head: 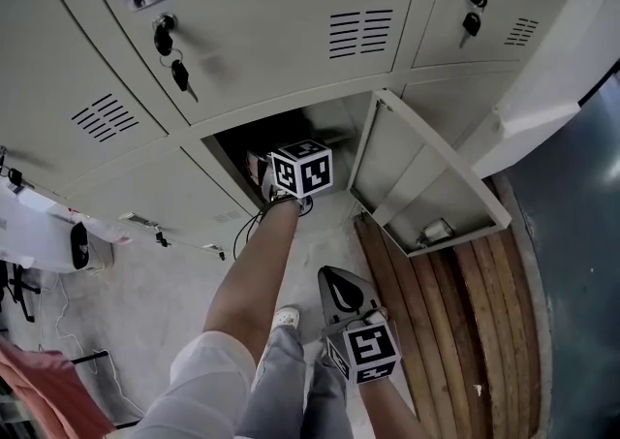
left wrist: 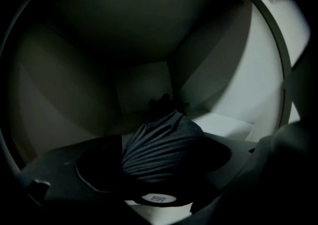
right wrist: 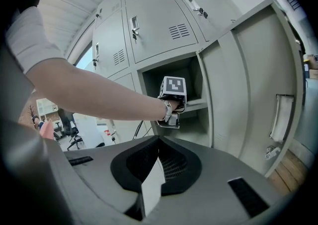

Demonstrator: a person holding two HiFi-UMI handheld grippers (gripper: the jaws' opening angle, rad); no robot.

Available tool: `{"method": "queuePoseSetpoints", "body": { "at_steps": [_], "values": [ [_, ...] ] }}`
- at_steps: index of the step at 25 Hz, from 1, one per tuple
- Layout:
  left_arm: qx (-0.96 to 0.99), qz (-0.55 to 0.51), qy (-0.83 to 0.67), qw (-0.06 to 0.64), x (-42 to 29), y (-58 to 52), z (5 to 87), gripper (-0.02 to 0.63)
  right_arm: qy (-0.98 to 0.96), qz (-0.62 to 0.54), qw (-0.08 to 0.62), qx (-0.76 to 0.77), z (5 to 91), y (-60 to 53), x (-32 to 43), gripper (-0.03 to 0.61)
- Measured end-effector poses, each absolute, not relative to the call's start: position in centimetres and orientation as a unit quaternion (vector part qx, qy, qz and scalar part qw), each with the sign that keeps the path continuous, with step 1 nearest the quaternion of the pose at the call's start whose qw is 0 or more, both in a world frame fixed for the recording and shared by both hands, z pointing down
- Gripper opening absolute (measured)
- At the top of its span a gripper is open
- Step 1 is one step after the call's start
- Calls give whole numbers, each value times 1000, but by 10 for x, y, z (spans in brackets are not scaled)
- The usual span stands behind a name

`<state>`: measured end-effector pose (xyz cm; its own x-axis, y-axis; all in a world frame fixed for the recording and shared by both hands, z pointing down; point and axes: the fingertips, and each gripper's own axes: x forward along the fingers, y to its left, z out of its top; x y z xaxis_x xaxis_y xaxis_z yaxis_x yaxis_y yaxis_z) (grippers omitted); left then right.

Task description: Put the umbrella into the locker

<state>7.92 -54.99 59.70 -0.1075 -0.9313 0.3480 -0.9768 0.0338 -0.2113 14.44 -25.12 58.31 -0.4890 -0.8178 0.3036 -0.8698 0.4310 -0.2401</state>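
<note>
**Right gripper [head: 331, 277] idle, umbrella [left wrist: 159, 149] inside the locker [head: 339, 122]**

Right gripper hangs low by the person's legs, its jaws closed together on nothing, well apart from the work. Up ahead, the left gripper [left wrist: 161, 162] reaches into the open compartment, and its jaws stand wide. The umbrella lies between them, and as far as the dark picture shows the pads do not press on it.

By my reading the main step is done: the umbrella rests wholly inside the locker on a pale level surface, pointing toward the back wall. Whether that surface is the shelf or the compartment floor I cannot tell. What seems left is to draw the left gripper out without dragging the fabric, and perhaps to swing the door [head: 426, 185] shut, though the task does not ask for that.

The umbrella is folded, with dark cloth bunched in soft lengthwise pleats. It is plump in the middle and narrows to a dark knob at the far end, with a round labelled cap [left wrist: 159, 198] at the near end. The locker is smooth, pale grey painted sheet metal with slotted vents [head: 360, 33], and keys [head: 179, 74] hang from the neighbouring locks. Its door is a thin panel with a folded rim. Worn wooden planks [head: 455, 330] lie below it
</note>
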Motion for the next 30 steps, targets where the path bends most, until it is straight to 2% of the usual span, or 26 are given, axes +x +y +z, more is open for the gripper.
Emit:
{"method": "queuePoseSetpoints", "body": {
  "at_steps": [3, 4, 5, 18, 25, 30],
  "values": [
    [662, 190, -722, 60, 78, -550, 598, 452, -843, 184, 72, 501, 582, -248, 143, 14],
    [665, 187, -720, 60, 79, -548, 597, 508, -842, 184, 73, 501, 581, -247, 144, 14],
    [671, 185, -716, 61, 79, -546, 597, 512, -842, 183, 73, 502, 579, -247, 144, 14],
    [736, 203, -630, 139, 108, -469, 591, 512, -863, 119, 107, 479, 503, -252, 144, 14],
    [775, 160, -587, 175, 117, -418, 554, 512, -867, 102, 119, 472, 470, -250, 160, 12],
    [800, 139, -557, 175, 127, -384, 514, 511, -874, 83, 127, 463, 444, -240, 174, 12]
  ]
}}
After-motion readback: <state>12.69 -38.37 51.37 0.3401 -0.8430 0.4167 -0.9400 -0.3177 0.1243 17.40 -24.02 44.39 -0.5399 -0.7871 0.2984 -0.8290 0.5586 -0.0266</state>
